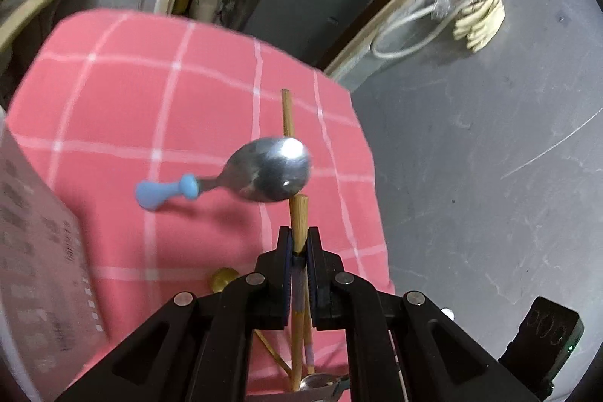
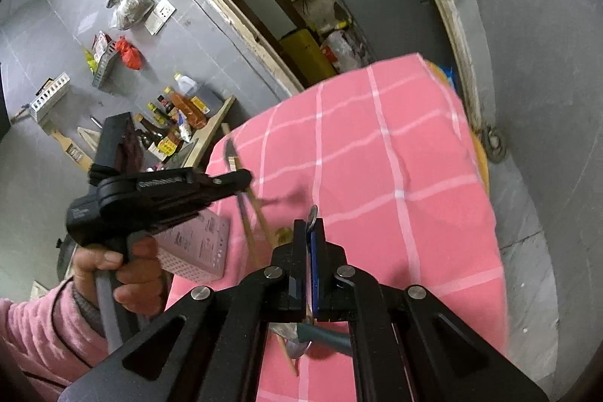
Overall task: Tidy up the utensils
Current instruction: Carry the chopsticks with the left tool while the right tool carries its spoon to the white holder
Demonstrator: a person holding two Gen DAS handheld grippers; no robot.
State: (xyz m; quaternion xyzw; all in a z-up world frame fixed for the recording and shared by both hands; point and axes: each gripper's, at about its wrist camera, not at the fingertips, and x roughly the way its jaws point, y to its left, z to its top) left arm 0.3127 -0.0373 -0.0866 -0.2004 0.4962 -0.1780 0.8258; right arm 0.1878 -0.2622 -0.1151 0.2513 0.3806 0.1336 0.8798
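Observation:
My left gripper (image 1: 299,243) is shut on a pair of wooden chopsticks (image 1: 299,221) and holds them above the pink checked tablecloth (image 1: 113,93). In the right wrist view the left gripper (image 2: 241,178) is at the left with the chopsticks (image 2: 247,213) hanging through it. My right gripper (image 2: 309,232) is shut on a spoon; its metal edge (image 2: 312,213) sticks out past the fingers. In the left wrist view that spoon (image 1: 271,170), metal bowl and blue handle, hangs in the air above the cloth. The white perforated utensil holder (image 2: 199,243) stands at the table's left.
More utensils lie on the cloth under the grippers: a spoon (image 1: 316,383), chopsticks (image 1: 273,353) and a teal-handled piece (image 2: 324,338). The utensil holder fills the left edge of the left wrist view (image 1: 34,251). Grey floor surrounds the table. A shelf of bottles (image 2: 177,115) is behind.

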